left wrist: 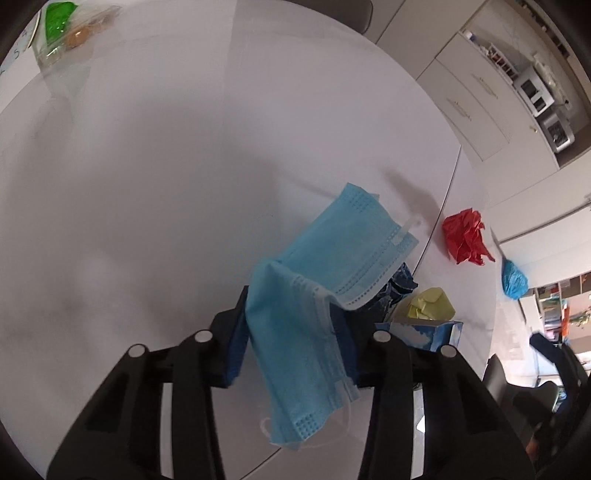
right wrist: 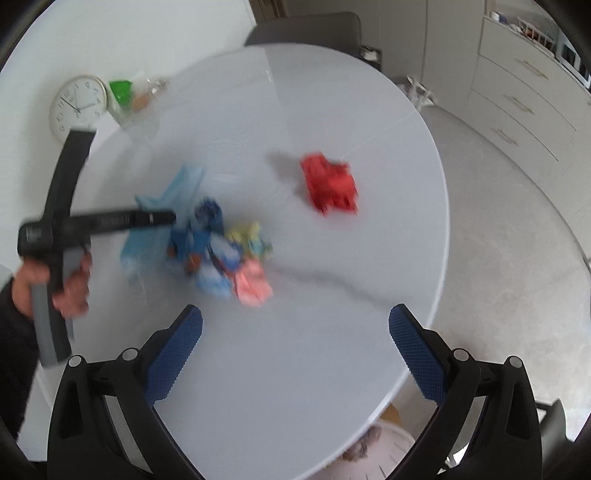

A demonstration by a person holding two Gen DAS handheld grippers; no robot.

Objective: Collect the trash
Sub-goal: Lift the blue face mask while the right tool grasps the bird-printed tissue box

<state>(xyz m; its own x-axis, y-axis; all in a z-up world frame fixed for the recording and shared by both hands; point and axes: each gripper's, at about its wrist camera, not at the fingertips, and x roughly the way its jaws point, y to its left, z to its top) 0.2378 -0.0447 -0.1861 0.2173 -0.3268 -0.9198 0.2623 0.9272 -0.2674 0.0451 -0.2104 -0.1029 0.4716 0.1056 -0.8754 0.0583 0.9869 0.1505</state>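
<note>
My left gripper [left wrist: 291,343] is shut on a light blue face mask [left wrist: 325,280], which hangs folded over the fingers above the round white table [left wrist: 147,166]. In the right wrist view the left gripper [right wrist: 162,218] holds the mask [right wrist: 173,192] beside a blurred pile of trash [right wrist: 225,254]: blue, yellow and pink crumpled pieces. A red crumpled paper [right wrist: 330,184] lies apart to the right; it also shows in the left wrist view [left wrist: 465,236]. My right gripper [right wrist: 295,350] is open and empty above the table's near part.
A green and clear packet [right wrist: 129,96] and a white clock [right wrist: 77,107] stand at the far left edge. A yellow wad [left wrist: 432,302] and a blue box [left wrist: 424,334] lie by the mask. Cabinets [right wrist: 524,96] stand to the right, a chair [right wrist: 310,29] behind.
</note>
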